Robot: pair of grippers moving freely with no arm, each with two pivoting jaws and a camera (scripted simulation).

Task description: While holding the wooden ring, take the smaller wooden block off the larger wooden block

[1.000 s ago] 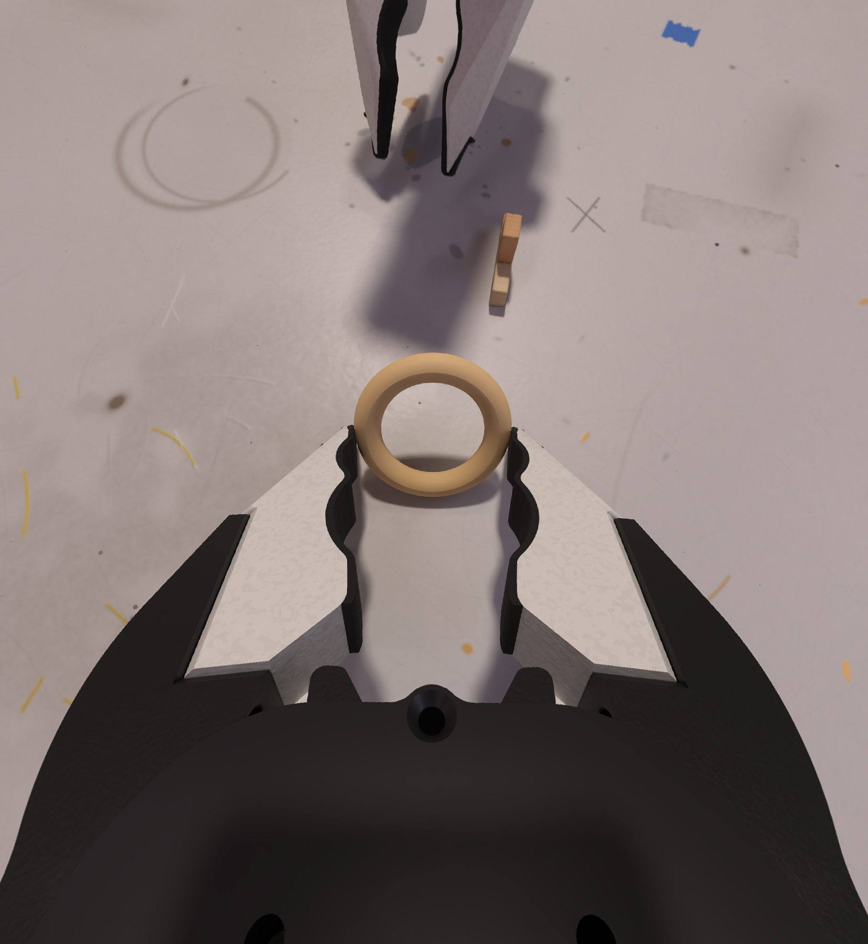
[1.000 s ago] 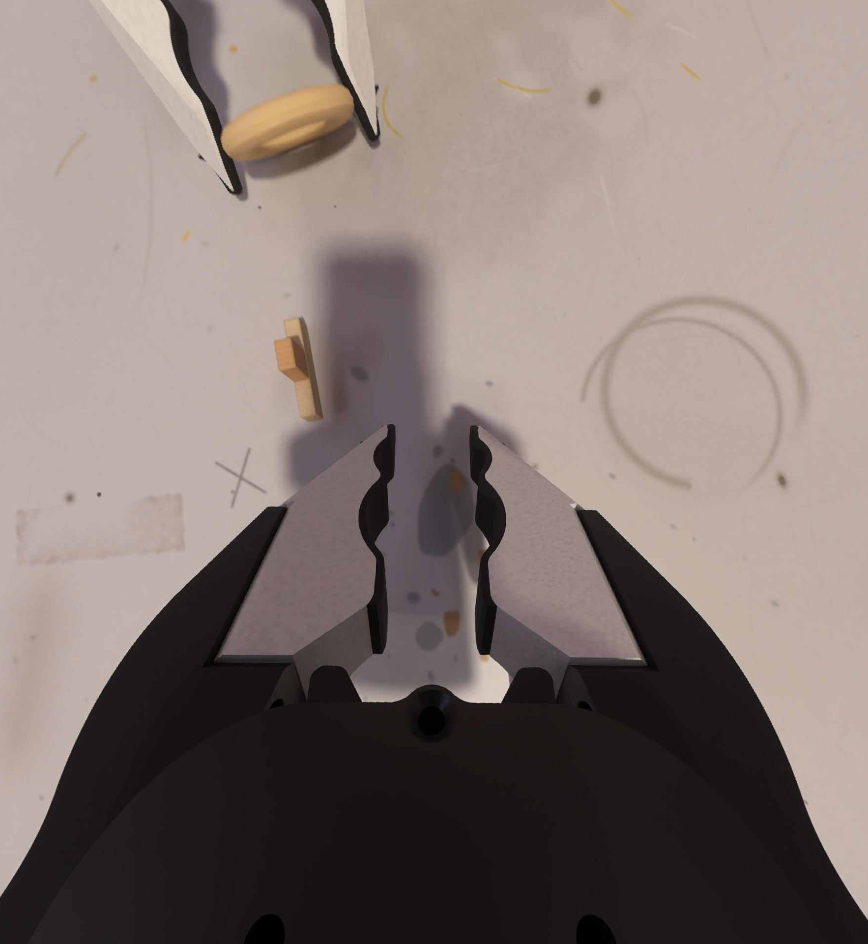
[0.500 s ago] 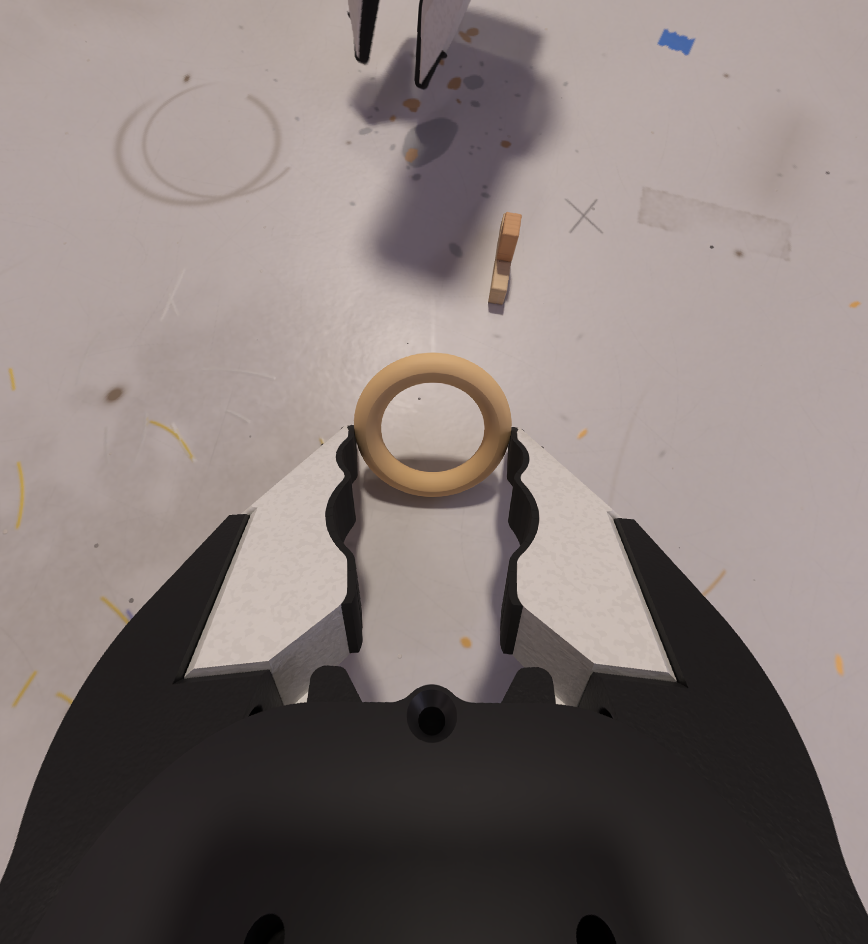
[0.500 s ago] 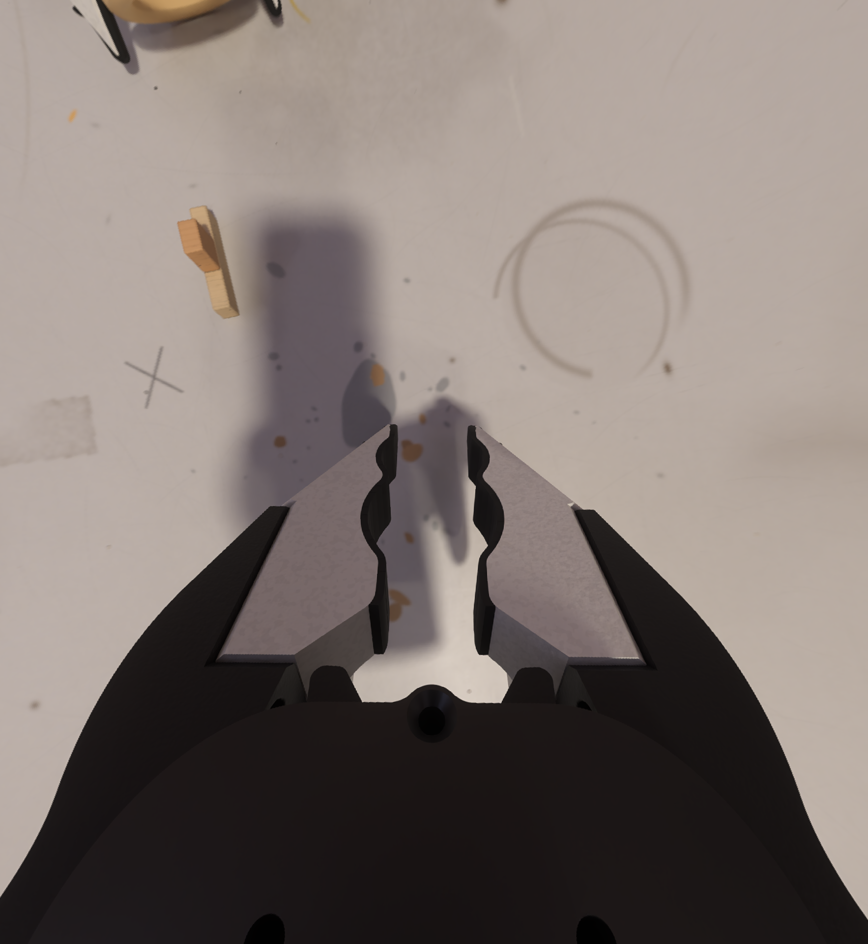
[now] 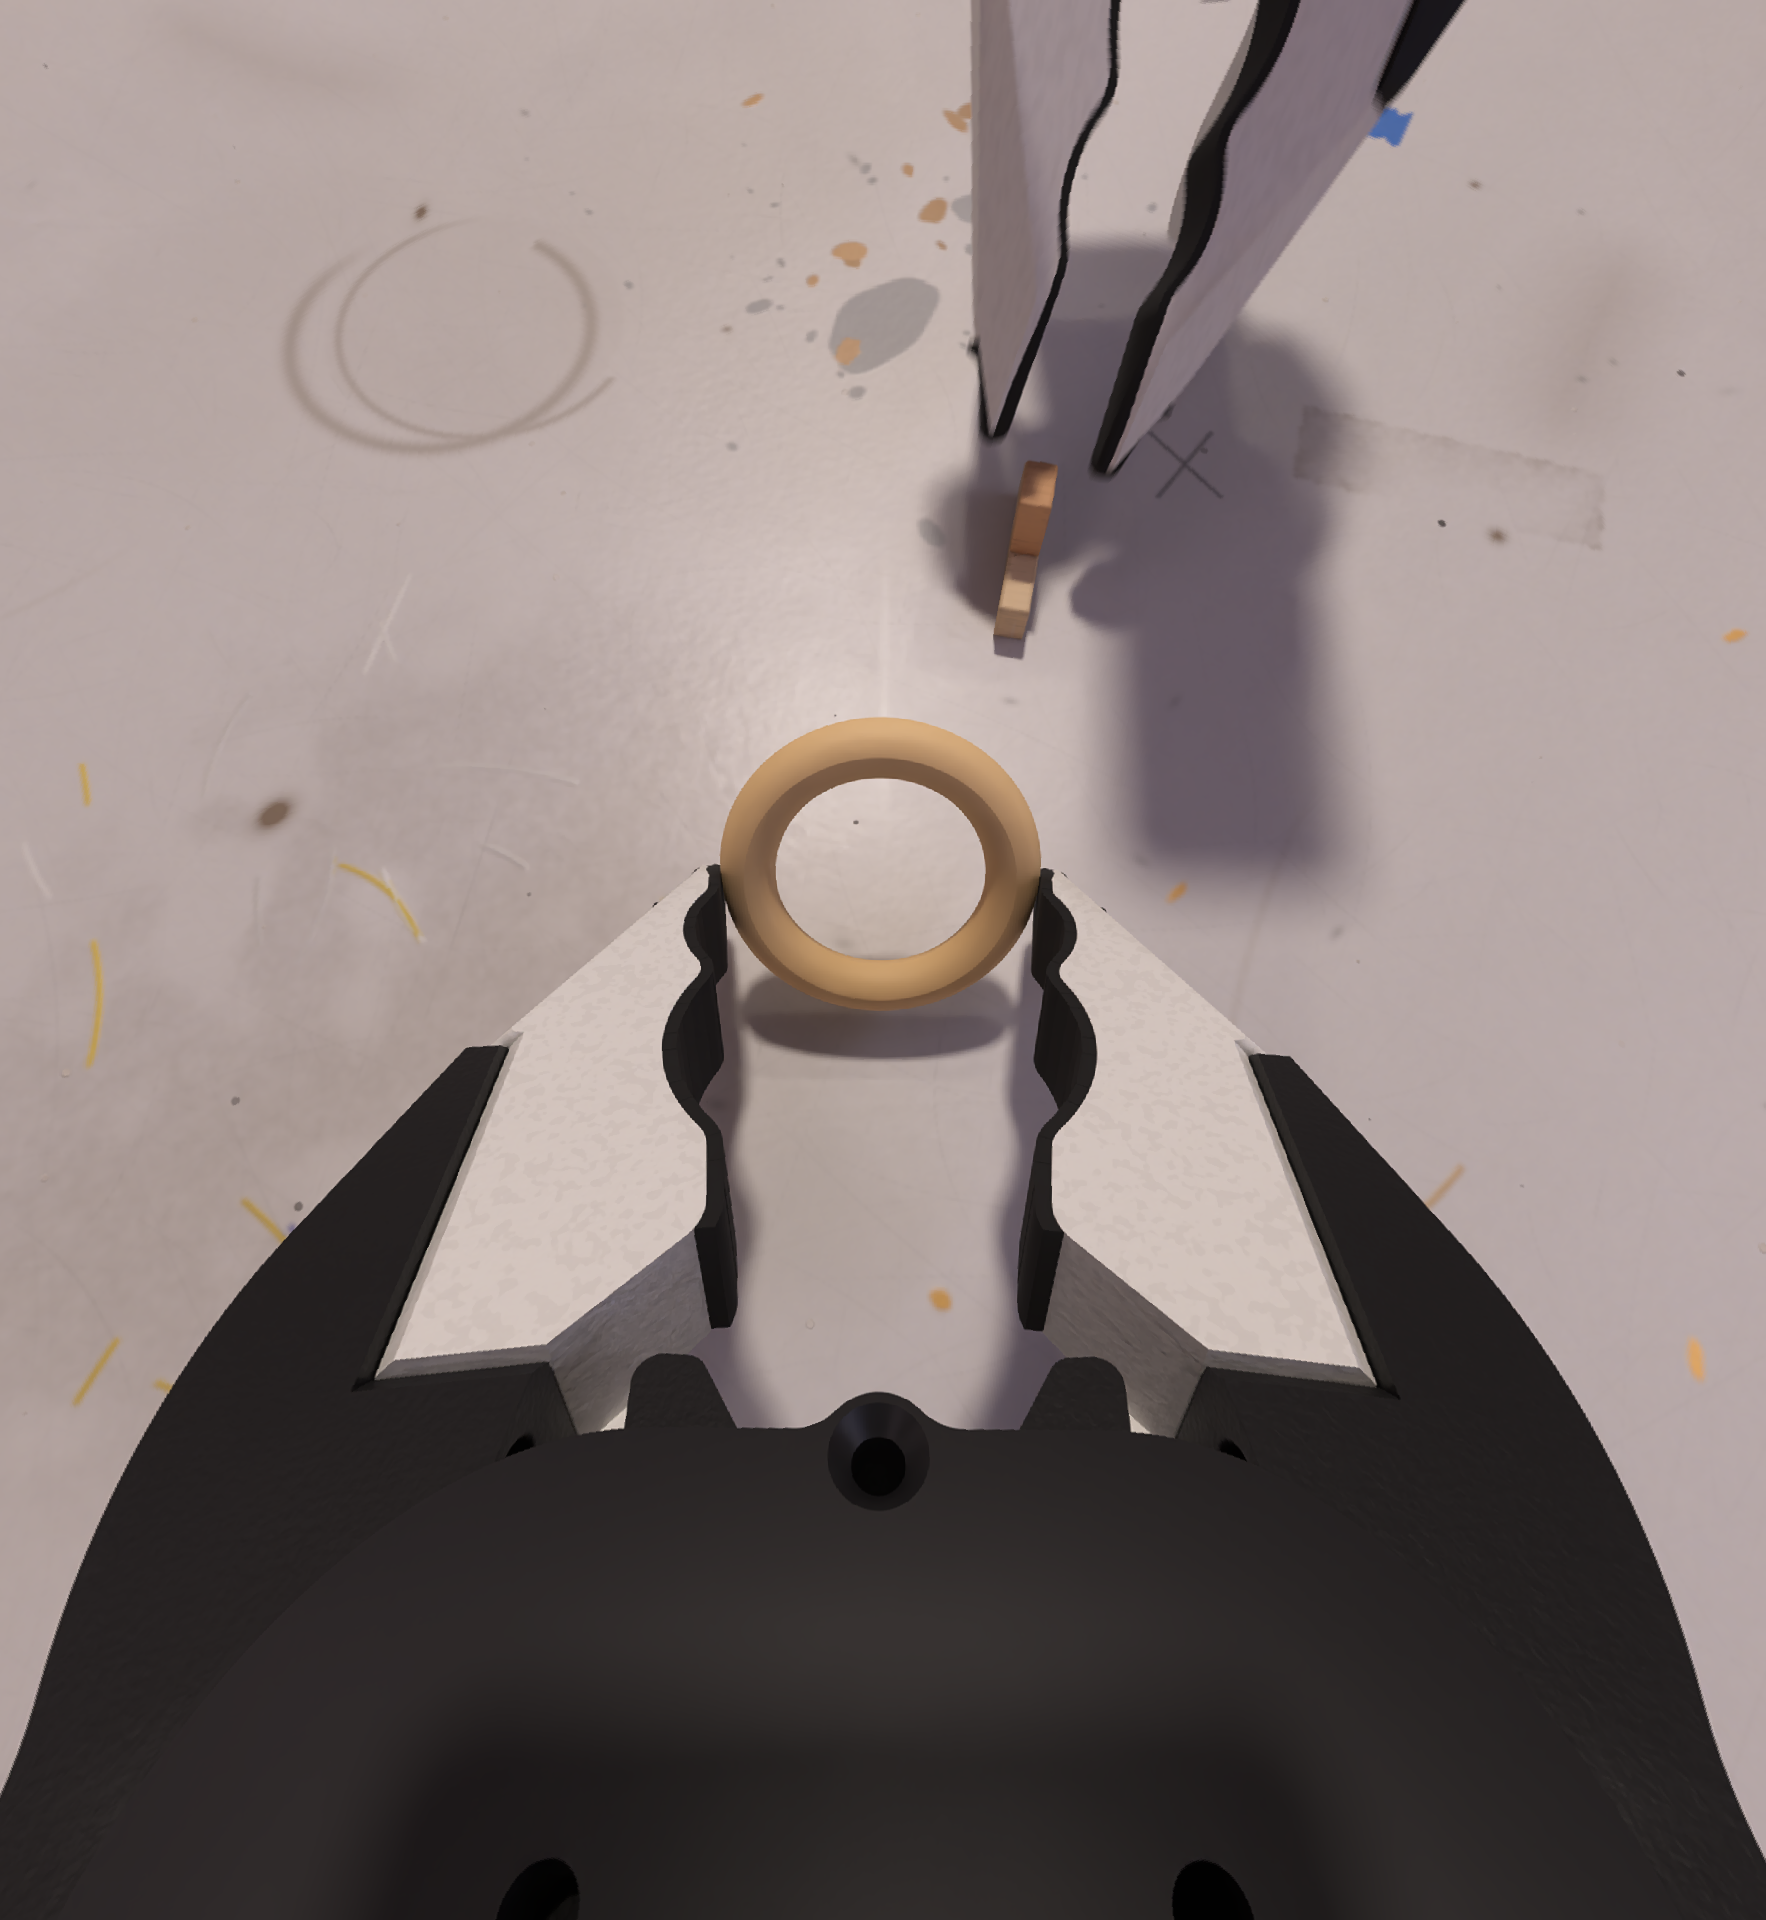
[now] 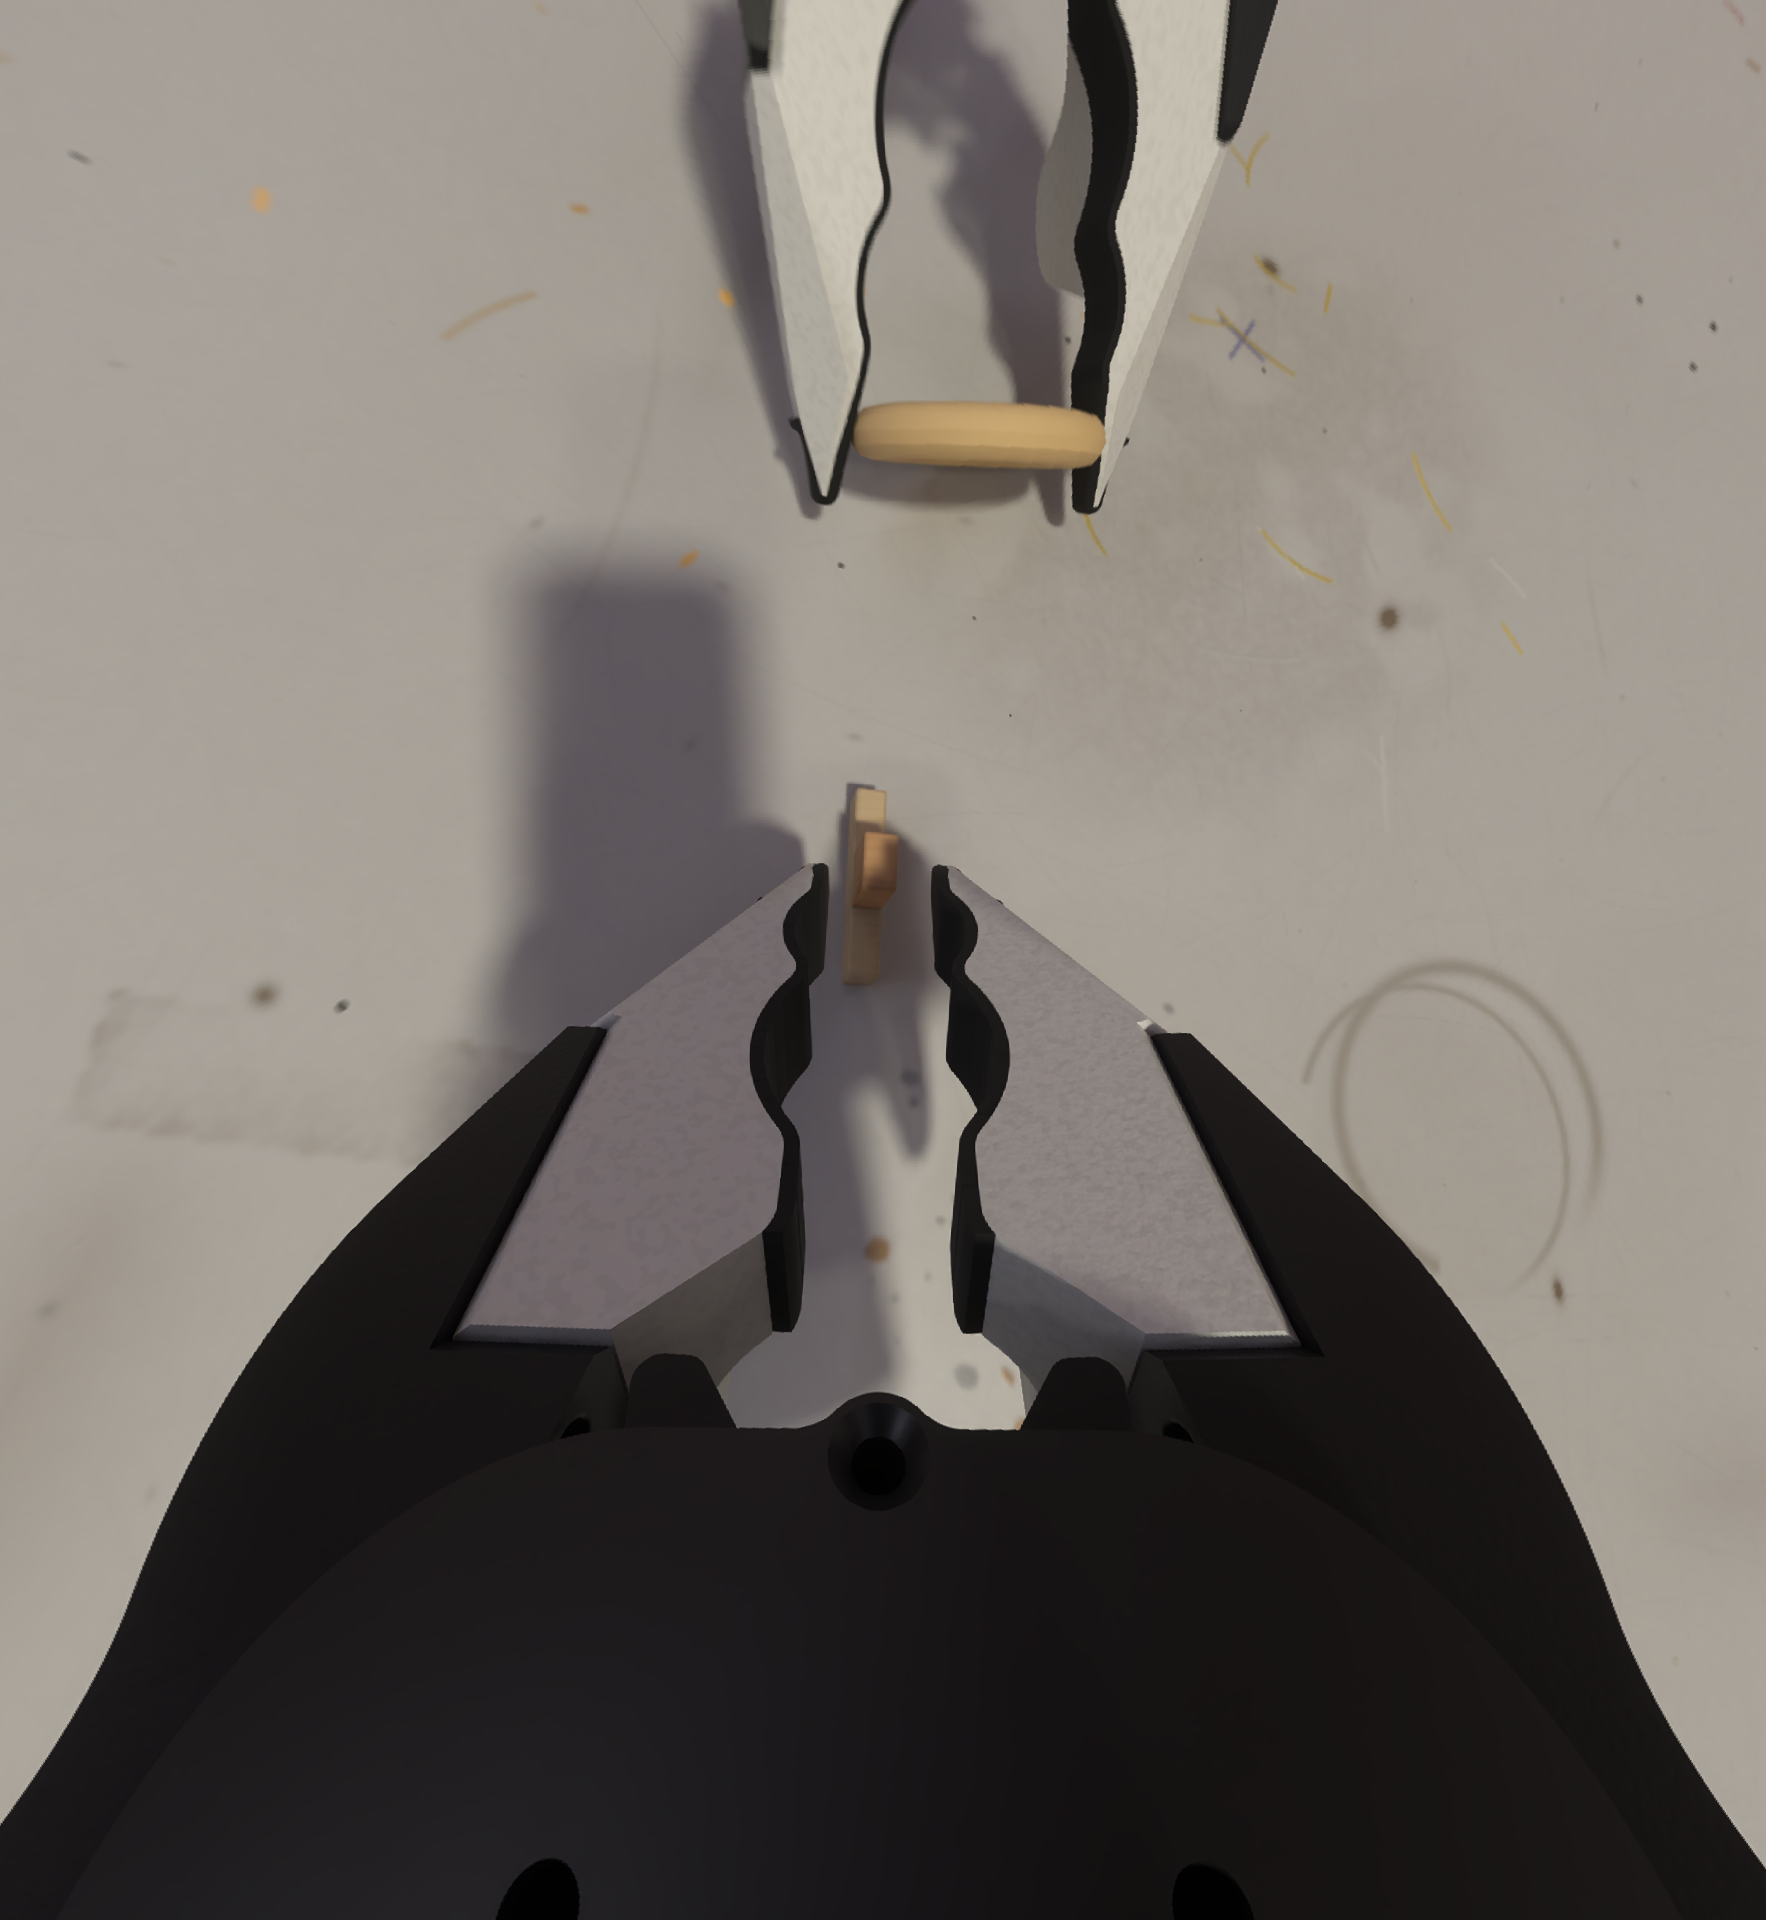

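Observation:
My left gripper [image 5: 879, 883] is shut on the wooden ring [image 5: 879, 862], holding it by its sides just above the table. The ring also shows edge-on in the right wrist view [image 6: 978, 436], between the left gripper's fingertips [image 6: 952, 499]. The smaller, darker wooden block [image 6: 874, 868] sits against the longer, paler wooden block [image 6: 861, 951]. My right gripper [image 6: 877, 878] is open, with one fingertip on each side of the pair and small gaps showing. In the left wrist view the right gripper [image 5: 1050, 447] hangs just behind the blocks [image 5: 1024, 551].
The pale table carries a ring-shaped stain [image 5: 443, 332], also seen in the right wrist view [image 6: 1461, 1122]. There is a pencil cross [image 5: 1185, 468], a grey tape patch [image 5: 1450, 488], a blue scrap [image 5: 1390, 125] and scattered orange flecks.
My right gripper has swung across from beside the stain and come in over the blocks, so its fingers now straddle them. My left gripper still holds the ring in the same grip.

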